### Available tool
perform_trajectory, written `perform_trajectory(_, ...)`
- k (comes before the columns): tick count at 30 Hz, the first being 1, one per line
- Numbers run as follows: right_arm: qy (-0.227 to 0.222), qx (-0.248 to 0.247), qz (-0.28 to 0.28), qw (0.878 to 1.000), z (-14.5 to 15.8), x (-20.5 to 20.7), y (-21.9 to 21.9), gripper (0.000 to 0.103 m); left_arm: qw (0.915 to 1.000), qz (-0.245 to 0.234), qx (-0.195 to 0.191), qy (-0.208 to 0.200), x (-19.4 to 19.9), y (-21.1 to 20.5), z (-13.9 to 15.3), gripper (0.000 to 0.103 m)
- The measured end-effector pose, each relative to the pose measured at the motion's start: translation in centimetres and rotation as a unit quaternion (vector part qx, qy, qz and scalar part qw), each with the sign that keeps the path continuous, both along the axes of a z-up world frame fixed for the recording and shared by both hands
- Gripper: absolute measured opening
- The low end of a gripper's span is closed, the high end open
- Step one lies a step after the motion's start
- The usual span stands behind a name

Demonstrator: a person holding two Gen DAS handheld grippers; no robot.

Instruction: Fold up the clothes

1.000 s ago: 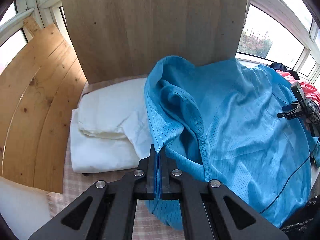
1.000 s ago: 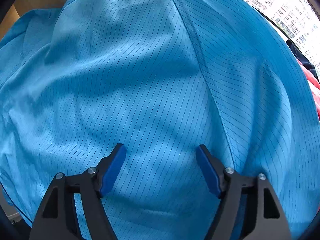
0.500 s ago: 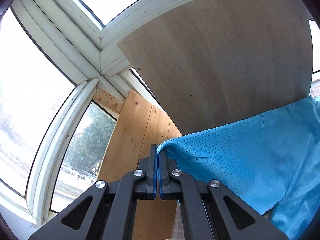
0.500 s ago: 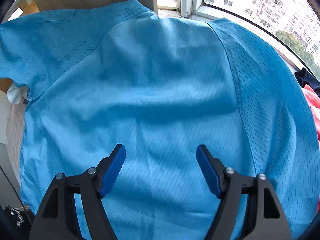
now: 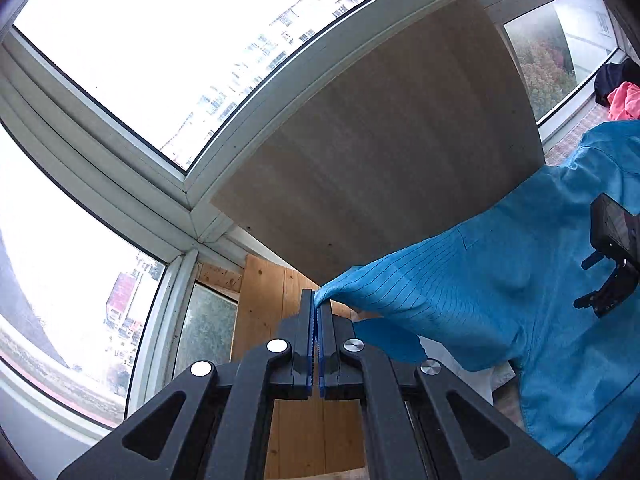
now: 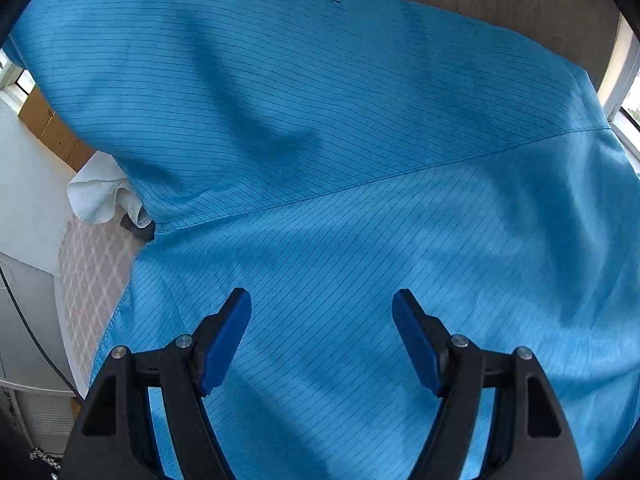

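Ahead of the left gripper [image 5: 317, 308] the way is closed off — a grey-brown board [image 5: 380, 168] leans against the window frame [image 5: 192, 184], with pale wooden planks [image 5: 280, 320] below it, leaving open air only between the jaws and these panels. To its right the raised blue garment [image 5: 500, 280] hangs as a curtain, with the right gripper [image 5: 612, 280] close against it. Under the right gripper's parted jaws the garment [image 6: 320, 160] covers nearly everything; bare checked surface [image 6: 92, 264] shows only at the left edge, beside a white cloth [image 6: 100, 196].

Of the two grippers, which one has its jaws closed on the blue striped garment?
The left gripper: its jaws pinch the blue striped garment; the right gripper stands open.
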State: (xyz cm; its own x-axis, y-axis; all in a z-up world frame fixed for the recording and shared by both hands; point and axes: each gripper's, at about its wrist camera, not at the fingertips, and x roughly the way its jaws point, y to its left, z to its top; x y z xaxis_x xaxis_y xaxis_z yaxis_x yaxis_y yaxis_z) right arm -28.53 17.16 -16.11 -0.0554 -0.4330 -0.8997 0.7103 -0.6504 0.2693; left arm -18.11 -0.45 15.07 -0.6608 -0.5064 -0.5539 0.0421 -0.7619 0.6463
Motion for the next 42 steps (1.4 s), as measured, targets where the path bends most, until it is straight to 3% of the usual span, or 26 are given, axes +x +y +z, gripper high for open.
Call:
perform_trajectory(3, 0.006, 0.01, -0.015, 1.0, 0.3, -1.0, 0.6, 0.073, 0.9997, -0.008, 0.022, -0.012, 4.0, 2.3, -1.5, 0.0)
perform_trajectory(6, 0.006, 0.015, -0.037, 0.999, 0.4, -2.0, 2.1, 0.073, 0.9963, -0.013, 0.081, -0.027, 8.1, 4.9, -3.6, 0.0)
perform_trajectory(9, -0.006, 0.009, -0.059, 0.998, 0.7, -2.8, 4.2, 0.073, 0.9899, -0.03, 0.124, -0.062, 12.8, 9.5, -7.6, 0.0)
perform_trajectory(12, 0.001, 0.016, -0.068, 0.998, 1.5, -3.2, 5.7, 0.073, 0.9743, -0.051, 0.188, -0.114, 17.1, 14.6, -12.4, 0.0)
perform_trajectory(14, 0.008, 0.028, -0.066, 0.997, 2.3, -3.3, 6.8, 0.073, 0.9575, -0.058, 0.23, -0.164, 19.6, 17.8, -16.2, 0.006)
perform_trajectory(17, 0.015, 0.047, -0.068, 0.996, 2.8, -3.5, 7.4, 0.073, 0.9391, -0.055, 0.255, -0.224, 23.3, 21.3, -21.0, 0.011)
perform_trajectory(20, 0.022, 0.068, -0.069, 0.995, 3.0, -3.5, 8.0, 0.073, 0.9259, -0.003, 0.312, -0.213, 25.9, 20.0, -22.3, 0.021)
perform_trajectory(21, 0.021, 0.07, -0.07, 0.995, 3.0, -3.6, 8.0, 0.073, 0.9253, 0.019, 0.322, -0.2, 26.8, 18.7, -22.3, 0.023)
perform_trajectory(23, 0.009, 0.06, -0.072, 0.996, 3.0, -3.5, 7.7, 0.073, 0.932, 0.062, 0.312, -0.174, 27.8, 15.7, -22.3, 0.025)
perform_trajectory(25, -0.006, 0.05, -0.069, 0.996, 2.9, -3.5, 7.3, 0.073, 0.9355, 0.093, 0.302, -0.158, 28.0, 12.7, -22.4, 0.025)
perform_trajectory(27, -0.017, 0.042, -0.064, 0.997, 2.3, -2.9, 6.4, 0.073, 0.9302, 0.096, 0.316, -0.16, 26.9, 10.1, -22.7, 0.026)
perform_trajectory(30, -0.02, 0.044, -0.051, 0.998, 1.3, -1.0, 5.7, 0.073, 0.9294, 0.086, 0.315, -0.172, 23.6, 8.0, -23.6, 0.04)
perform_trajectory(31, -0.019, 0.046, -0.045, 0.998, 0.9, -0.2, 5.6, 0.073, 0.9283, 0.082, 0.316, -0.178, 22.5, 7.4, -24.0, 0.04)
perform_trajectory(34, -0.015, 0.051, -0.034, 0.998, 0.6, 2.0, 6.5, 0.073, 0.918, 0.058, 0.327, -0.216, 19.3, 7.3, -25.9, 0.042)
perform_trajectory(39, -0.025, 0.046, -0.047, 0.998, 0.0, 1.6, 6.4, 0.073, 0.912, 0.039, 0.275, -0.302, 17.4, 9.1, -30.6, 0.042)
perform_trajectory(40, -0.027, 0.047, -0.05, 0.997, -0.3, 1.3, 6.2, 0.073, 0.9099, 0.044, 0.281, -0.302, 17.6, 8.9, -30.8, 0.033)
perform_trajectory(41, -0.03, 0.048, -0.052, 0.997, -0.6, 1.0, 6.0, 0.073, 0.9076, 0.05, 0.288, -0.302, 17.7, 8.7, -31.1, 0.01)
perform_trajectory(42, -0.033, 0.048, -0.055, 0.997, -0.8, 0.8, 5.9, 0.073, 0.9053, 0.055, 0.294, -0.302, 17.9, 8.5, -31.4, 0.011)
